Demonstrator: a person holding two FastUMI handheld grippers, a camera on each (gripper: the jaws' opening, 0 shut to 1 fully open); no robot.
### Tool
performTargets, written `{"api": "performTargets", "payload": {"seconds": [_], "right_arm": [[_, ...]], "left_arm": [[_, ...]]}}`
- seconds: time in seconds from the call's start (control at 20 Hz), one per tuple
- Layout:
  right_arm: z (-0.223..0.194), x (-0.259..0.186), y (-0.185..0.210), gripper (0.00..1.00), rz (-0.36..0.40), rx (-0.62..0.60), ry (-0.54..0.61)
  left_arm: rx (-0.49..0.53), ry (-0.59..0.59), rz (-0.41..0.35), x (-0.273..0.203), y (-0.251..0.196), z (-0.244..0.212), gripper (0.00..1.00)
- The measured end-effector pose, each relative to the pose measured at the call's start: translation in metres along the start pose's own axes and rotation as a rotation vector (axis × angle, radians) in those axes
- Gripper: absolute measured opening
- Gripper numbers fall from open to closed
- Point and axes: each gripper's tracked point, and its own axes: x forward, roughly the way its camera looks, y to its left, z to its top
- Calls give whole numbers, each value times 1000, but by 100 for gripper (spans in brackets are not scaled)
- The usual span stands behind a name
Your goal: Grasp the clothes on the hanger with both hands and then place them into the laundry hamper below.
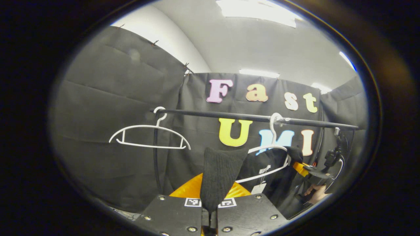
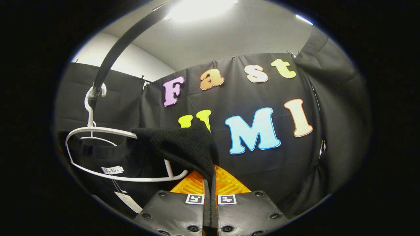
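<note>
A black knitted garment (image 1: 219, 170) hangs on a white hanger (image 1: 279, 154) from the black rail (image 1: 229, 114). My left gripper (image 1: 210, 205) is shut on one shoulder of the garment, the cloth rising from between its orange fingers (image 1: 187, 188). In the right gripper view the same garment (image 2: 187, 147) drapes off the white hanger (image 2: 98, 131), and my right gripper (image 2: 210, 186) is shut on its other shoulder. The right gripper (image 1: 315, 177), held by a hand (image 1: 316, 193), also shows far right in the left gripper view. A paper tag (image 2: 128, 201) dangles from the garment.
A second, empty white hanger (image 1: 149, 137) hangs at the left end of the rail. A vertical black stand pole (image 1: 155, 164) drops below it. The rail (image 2: 115, 52) curves overhead in the right gripper view. Black cloth walls close in behind and on both sides.
</note>
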Motion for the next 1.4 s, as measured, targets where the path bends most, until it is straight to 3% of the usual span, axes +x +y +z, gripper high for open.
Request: {"api": "performTargets", "payload": {"seconds": [0.5,0.95,1.4], "right_arm": [[0,25,-27,0,-79,5,-34],[-25,25,-39,0,-107,-10,17],[-49,11,-42,1,-106,-19,69]], "left_arm": [[47,-44,50,13,40,23,3],[-31,33,75,23,65,-19,4],[-32,75,85,24,59,-42,4]]}}
